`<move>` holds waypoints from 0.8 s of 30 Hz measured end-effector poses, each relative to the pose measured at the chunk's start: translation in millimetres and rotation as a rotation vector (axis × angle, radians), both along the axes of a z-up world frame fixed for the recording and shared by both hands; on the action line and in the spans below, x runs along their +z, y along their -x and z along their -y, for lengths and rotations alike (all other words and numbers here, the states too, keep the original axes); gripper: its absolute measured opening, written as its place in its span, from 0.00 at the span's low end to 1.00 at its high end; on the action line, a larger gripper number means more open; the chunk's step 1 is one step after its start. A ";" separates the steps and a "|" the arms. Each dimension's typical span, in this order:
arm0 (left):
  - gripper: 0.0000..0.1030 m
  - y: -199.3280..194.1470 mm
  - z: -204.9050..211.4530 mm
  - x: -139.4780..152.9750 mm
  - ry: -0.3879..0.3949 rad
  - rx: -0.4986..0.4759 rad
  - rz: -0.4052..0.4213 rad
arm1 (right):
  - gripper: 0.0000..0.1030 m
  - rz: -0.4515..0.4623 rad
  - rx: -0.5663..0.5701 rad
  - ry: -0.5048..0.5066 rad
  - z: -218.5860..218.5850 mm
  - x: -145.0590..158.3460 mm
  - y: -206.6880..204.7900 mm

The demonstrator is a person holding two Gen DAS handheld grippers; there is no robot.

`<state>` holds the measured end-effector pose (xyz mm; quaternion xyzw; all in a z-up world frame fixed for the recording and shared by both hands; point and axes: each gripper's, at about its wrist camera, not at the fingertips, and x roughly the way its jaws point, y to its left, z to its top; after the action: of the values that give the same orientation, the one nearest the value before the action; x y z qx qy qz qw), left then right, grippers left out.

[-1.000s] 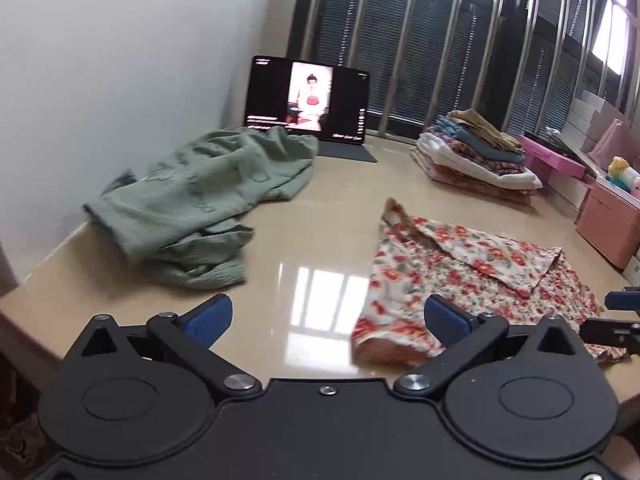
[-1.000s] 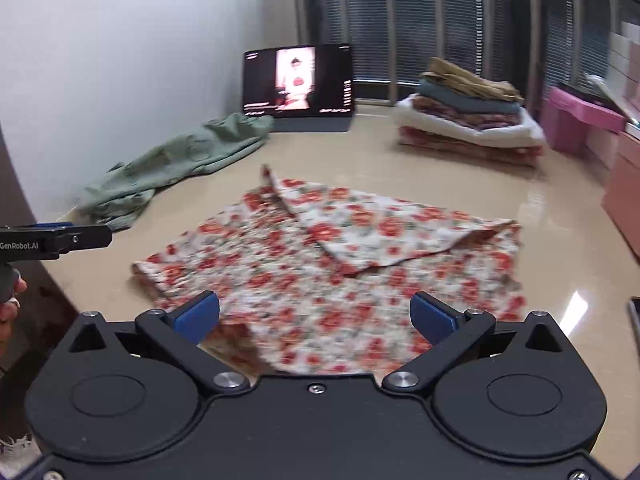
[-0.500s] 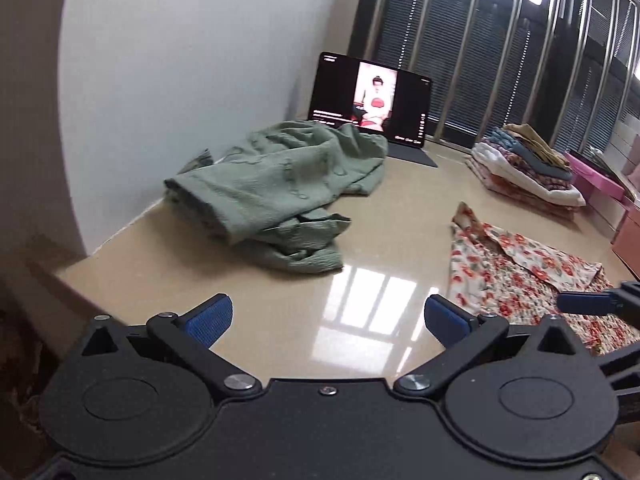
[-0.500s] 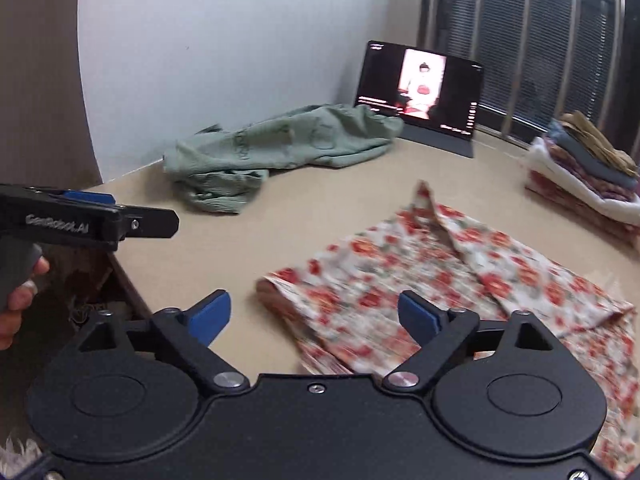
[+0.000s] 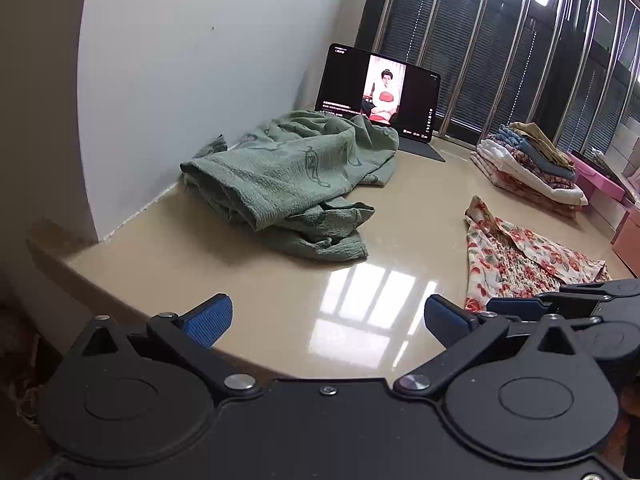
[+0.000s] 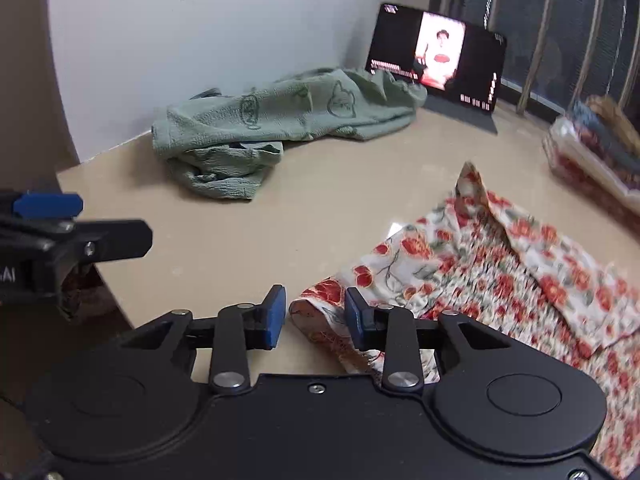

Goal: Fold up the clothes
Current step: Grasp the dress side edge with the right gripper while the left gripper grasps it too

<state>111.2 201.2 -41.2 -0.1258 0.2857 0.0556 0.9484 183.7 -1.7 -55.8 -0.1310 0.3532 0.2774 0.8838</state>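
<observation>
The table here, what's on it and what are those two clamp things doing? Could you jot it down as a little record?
surface: glossy beige table
being folded: floral garment, spread flat, partly folded
waiting: green garment, crumpled by the wall
done: stack of folded clothes at the far side
also there: tablet playing a video
left gripper: open, over bare table
right gripper: narrowed around the floral garment's near corner, not yet closed

- Glossy beige stone surface [image 5: 280, 280], window glare reflected on it.
- Plain white wall [image 5: 200, 60] on the left.
- Dark louvred windows behind steel bars [image 5: 500, 60] at the back.
- Pink drawer cabinet [image 5: 628, 236] far right.
</observation>
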 end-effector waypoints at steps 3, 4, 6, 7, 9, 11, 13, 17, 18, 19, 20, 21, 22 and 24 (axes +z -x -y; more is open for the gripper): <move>1.00 -1.0 -2.1 0.5 0.010 -0.004 0.003 | 0.18 -0.050 0.003 -0.030 2.0 0.8 -5.2; 1.00 -2.1 -2.2 1.2 0.011 -0.006 0.005 | 0.14 -0.065 0.004 -0.043 2.7 0.8 -6.6; 1.00 -4.8 -1.7 3.2 0.011 -0.011 0.015 | 0.09 -0.084 -0.002 -0.059 5.3 1.1 -10.2; 1.00 -6.8 -1.3 4.3 0.013 -0.017 0.018 | 0.03 -0.104 -0.012 -0.078 8.6 1.5 -14.1; 1.00 -13.1 0.1 6.3 0.033 -0.038 0.016 | 0.01 -0.166 -0.043 -0.144 19.3 1.8 -24.8; 1.00 -21.5 2.6 7.9 0.071 -0.071 0.009 | 0.01 -0.226 -0.075 -0.217 31.1 1.3 -33.9; 1.00 -33.3 5.6 6.5 0.152 -0.116 -0.003 | 0.01 -0.266 -0.091 -0.301 43.8 2.5 -37.3; 0.94 -62.3 7.9 -7.9 0.433 -0.209 -0.050 | 0.01 -0.288 -0.105 -0.428 68.5 12.1 -32.3; 0.86 -71.1 9.5 -11.7 0.486 -0.209 -0.064 | 0.01 -0.285 -0.106 -0.451 74.6 15.4 -29.6; 0.74 -80.8 11.8 -15.1 0.518 -0.201 -0.084 | 0.01 -0.281 -0.108 -0.472 81.3 18.5 -26.8; 0.69 -91.5 14.9 -18.1 0.542 -0.198 -0.104 | 0.01 -0.277 -0.111 -0.492 88.0 21.7 -24.0; 0.64 -103.3 18.4 -21.5 0.572 -0.203 -0.126 | 0.01 -0.271 -0.119 -0.510 94.9 24.5 -21.9; 0.62 -115.8 22.4 -25.2 0.610 -0.216 -0.152 | 0.01 -0.266 -0.125 -0.531 101.5 27.1 -19.5; 0.62 -140.5 33.4 -32.3 0.691 -0.247 -0.203 | 0.01 -0.258 -0.130 -0.569 113.8 31.8 -15.4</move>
<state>251.7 167.8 -73.5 -0.3967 0.3933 -0.1464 0.8164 199.1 -115.6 -24.0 0.1805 0.3783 0.3221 0.8489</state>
